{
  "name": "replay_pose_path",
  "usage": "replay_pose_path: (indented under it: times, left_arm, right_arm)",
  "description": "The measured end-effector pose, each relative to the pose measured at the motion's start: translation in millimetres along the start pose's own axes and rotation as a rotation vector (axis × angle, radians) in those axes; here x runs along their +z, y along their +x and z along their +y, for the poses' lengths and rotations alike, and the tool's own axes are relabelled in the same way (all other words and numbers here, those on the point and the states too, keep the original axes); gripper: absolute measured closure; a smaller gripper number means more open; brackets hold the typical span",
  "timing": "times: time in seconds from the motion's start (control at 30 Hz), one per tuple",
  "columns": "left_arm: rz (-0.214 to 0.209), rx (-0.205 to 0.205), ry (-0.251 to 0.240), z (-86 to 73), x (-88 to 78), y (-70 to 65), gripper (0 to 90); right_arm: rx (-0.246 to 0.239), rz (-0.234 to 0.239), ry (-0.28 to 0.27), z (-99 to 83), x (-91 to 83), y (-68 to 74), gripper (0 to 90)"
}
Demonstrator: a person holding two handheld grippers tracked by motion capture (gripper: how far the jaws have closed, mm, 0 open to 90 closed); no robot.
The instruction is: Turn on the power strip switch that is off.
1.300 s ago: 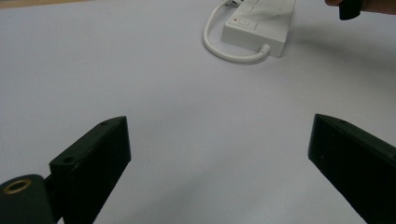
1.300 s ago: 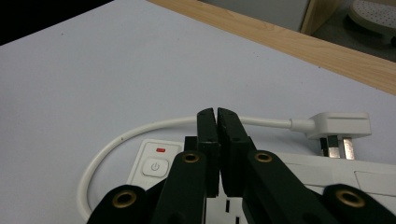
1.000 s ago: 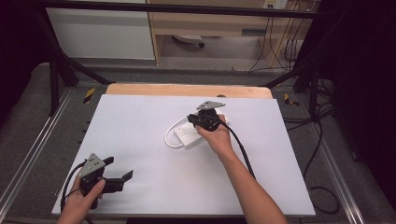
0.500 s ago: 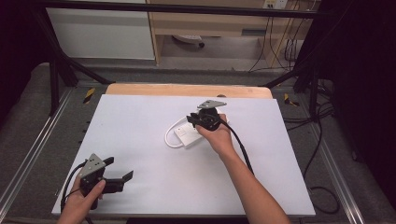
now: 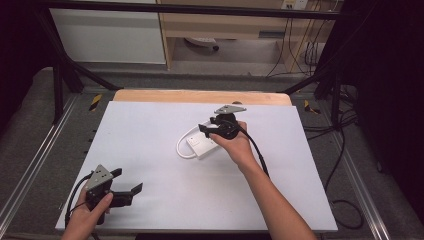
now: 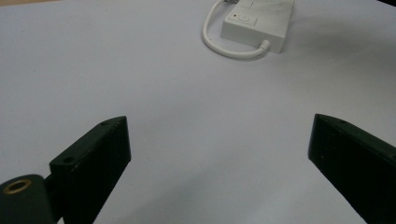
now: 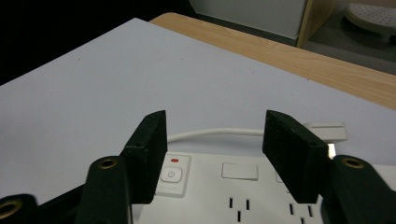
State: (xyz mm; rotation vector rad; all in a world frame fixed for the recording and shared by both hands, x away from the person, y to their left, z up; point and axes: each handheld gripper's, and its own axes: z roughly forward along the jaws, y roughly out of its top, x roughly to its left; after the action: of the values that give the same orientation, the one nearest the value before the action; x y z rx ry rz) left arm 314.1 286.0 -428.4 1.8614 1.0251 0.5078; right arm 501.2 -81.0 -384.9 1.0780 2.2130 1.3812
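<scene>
A white power strip (image 5: pixel 202 146) lies near the middle of the white tabletop (image 5: pixel 150 130), its short white cable (image 5: pixel 181 146) looping off to the left. My right gripper (image 5: pixel 205 129) hovers just over the strip's top, open. In the right gripper view its jaws stand apart above the strip (image 7: pixel 243 186), close to the power button (image 7: pixel 172 174) and its red light. The cable (image 7: pixel 215 133) runs behind them to a white plug (image 7: pixel 329 131). My left gripper (image 5: pixel 126 181) rests at the table's near left corner, open and holding nothing, pointing toward the strip (image 6: pixel 259 21).
A wooden edge (image 5: pixel 200 96) borders the far side of the table. Metal rails (image 5: pixel 35 160) run along both sides. Black cables (image 5: pixel 345 150) trail on the floor to the right. A white cabinet (image 5: pixel 107 35) stands beyond the table.
</scene>
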Motion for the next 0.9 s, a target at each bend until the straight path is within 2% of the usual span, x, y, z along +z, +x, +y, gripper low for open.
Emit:
replay_pose_path:
  times: [0.1, 0.17, 0.5, 0.67, 0.9]
  left_arm:
    - [0.0, 0.0, -0.001, 0.1, 0.0, 0.0, 6.0]
    - [0.001, -0.001, 0.001, 0.0, 0.0, 0.1, 6.0]
    - [-0.001, 0.0, 0.002, -0.2, 0.1, 0.1, 6.0]
    - [-0.004, 0.002, 0.005, -0.4, 0.8, -0.2, 6.0]
    - [0.001, -0.004, -0.001, -0.2, -0.2, 0.8, 6.0]
  right_arm:
    - [0.0, -0.029, 0.005, 1.7, -2.7, -0.5, 35.1]
    - [0.015, -0.026, 0.003, 2.7, -4.4, -1.4, 32.7]
    - [0.019, -0.015, -0.002, 7.0, -11.5, -3.6, 26.9]
    - [0.024, -0.018, 0.013, 7.4, -15.0, -4.5, 17.3]
    - [0.023, -0.026, -0.005, 10.4, -29.7, -6.5, 8.5]
